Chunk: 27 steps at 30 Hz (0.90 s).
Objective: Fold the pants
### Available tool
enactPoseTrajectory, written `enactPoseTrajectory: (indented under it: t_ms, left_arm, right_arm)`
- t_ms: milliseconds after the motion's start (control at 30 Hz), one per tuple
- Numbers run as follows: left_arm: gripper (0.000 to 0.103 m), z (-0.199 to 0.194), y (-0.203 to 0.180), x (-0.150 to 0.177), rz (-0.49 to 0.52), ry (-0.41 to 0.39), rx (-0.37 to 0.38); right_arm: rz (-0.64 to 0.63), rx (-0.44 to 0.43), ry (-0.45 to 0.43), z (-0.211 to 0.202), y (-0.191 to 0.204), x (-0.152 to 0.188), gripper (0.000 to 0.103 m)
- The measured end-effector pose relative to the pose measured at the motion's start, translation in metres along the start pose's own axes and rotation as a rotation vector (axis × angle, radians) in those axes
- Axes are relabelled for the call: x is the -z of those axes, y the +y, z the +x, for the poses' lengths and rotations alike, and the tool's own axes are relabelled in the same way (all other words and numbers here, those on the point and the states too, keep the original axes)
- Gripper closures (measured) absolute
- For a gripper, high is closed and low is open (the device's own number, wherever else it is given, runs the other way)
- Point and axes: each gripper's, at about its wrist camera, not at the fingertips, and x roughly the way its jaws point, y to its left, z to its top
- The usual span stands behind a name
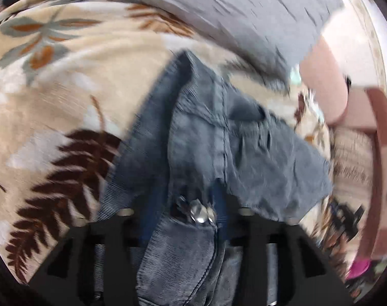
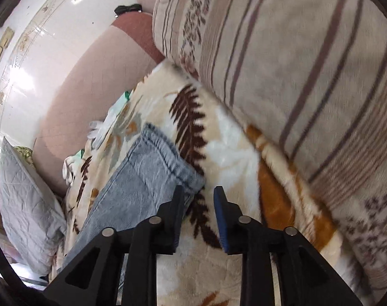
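Observation:
The pants are grey-blue jeans (image 1: 219, 137). In the left wrist view my left gripper (image 1: 193, 211) is shut on their top part by the metal button, and the cloth drapes over both fingers and hangs bunched above the leaf-print blanket (image 1: 65, 102). In the right wrist view a pale leg of the jeans (image 2: 147, 168) lies flat on the blanket (image 2: 231, 158), hem toward the far side. My right gripper (image 2: 198, 193) is open and empty, its left finger (image 2: 178, 204) just over the hem's near corner.
A striped pillow (image 2: 295, 63) lies along the right. A grey quilted cushion (image 2: 25, 204) sits at the left, and also shows in the left wrist view (image 1: 244, 20). A pink padded headboard (image 2: 86, 81) and a glossy wall stand behind.

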Motion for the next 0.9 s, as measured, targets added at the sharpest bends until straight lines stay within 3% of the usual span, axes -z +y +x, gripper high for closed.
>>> enactPoseTrajectory:
  t_ms: [67, 133, 233, 433, 633, 667, 733, 800, 900]
  left_arm:
    - [0.051, 0.008, -0.009, 0.003, 0.041, 0.02, -0.049]
    - [0.051, 0.007, -0.016, -0.001, 0.063, 0.015, -0.051]
    - [0.046, -0.005, -0.013, -0.004, 0.074, 0.013, -0.052]
    - [0.045, -0.015, 0.0, 0.029, 0.137, 0.068, -0.046]
    - [0.044, -0.042, 0.027, 0.072, 0.189, 0.097, 0.001]
    - [0.042, -0.044, 0.03, 0.076, 0.198, 0.102, 0.006]
    - [0.039, -0.047, 0.038, 0.086, 0.223, 0.125, 0.023]
    - [0.039, -0.047, 0.041, 0.092, 0.255, 0.147, 0.031]
    - [0.038, -0.038, 0.042, 0.101, 0.305, 0.184, 0.031]
  right_arm:
    - [-0.039, 0.006, 0.014, 0.003, 0.009, 0.005, 0.074]
    - [-0.091, -0.017, 0.043, 0.004, 0.025, 0.009, 0.073]
    - [-0.179, -0.052, 0.132, 0.01, 0.052, 0.027, 0.056]
    - [-0.482, -0.194, 0.315, 0.014, 0.153, 0.124, 0.056]
    - [-0.766, -0.329, 0.436, 0.016, 0.294, 0.227, 0.056]
    - [-0.811, -0.347, 0.466, 0.019, 0.321, 0.246, 0.052]
    - [-0.905, -0.348, 0.51, 0.029, 0.372, 0.289, 0.045]
    - [-0.966, -0.32, 0.54, 0.041, 0.406, 0.322, 0.045]
    - [-1.063, -0.219, 0.549, 0.061, 0.442, 0.371, 0.045]
